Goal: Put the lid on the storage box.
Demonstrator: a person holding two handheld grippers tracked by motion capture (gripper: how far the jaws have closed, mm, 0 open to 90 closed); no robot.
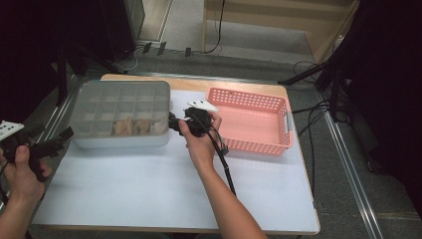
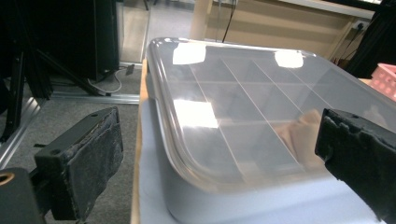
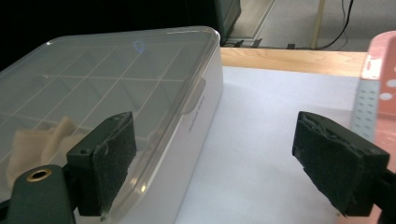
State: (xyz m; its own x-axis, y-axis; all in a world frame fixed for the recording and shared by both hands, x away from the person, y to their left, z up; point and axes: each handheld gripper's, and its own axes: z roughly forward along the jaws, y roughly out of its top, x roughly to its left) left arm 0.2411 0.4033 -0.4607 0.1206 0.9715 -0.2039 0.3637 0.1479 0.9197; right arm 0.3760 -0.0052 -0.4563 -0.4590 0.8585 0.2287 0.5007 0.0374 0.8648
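Note:
A grey compartment box (image 1: pixel 119 112) with a shut translucent lid stands at the table's back left. Beige pieces (image 1: pixel 132 125) lie in its front compartments. My left gripper (image 1: pixel 65 134) is off the table's left edge and points at the box's left end. In the left gripper view the left gripper (image 2: pixel 219 158) stands open, apart from the box (image 2: pixel 233 116). My right gripper (image 1: pixel 172 122) is at the box's right end. In the right gripper view the right gripper (image 3: pixel 224 161) is open, its left pad (image 3: pixel 109 158) over the corner of the box (image 3: pixel 116 93), nothing gripped.
An empty pink basket (image 1: pixel 254 119) sits at the back right, just behind my right hand, and its wall (image 3: pixel 380 88) shows beside the right jaw. White paper (image 1: pixel 149 189) covers the table's near half. Cables and stand legs lie on the floor beyond.

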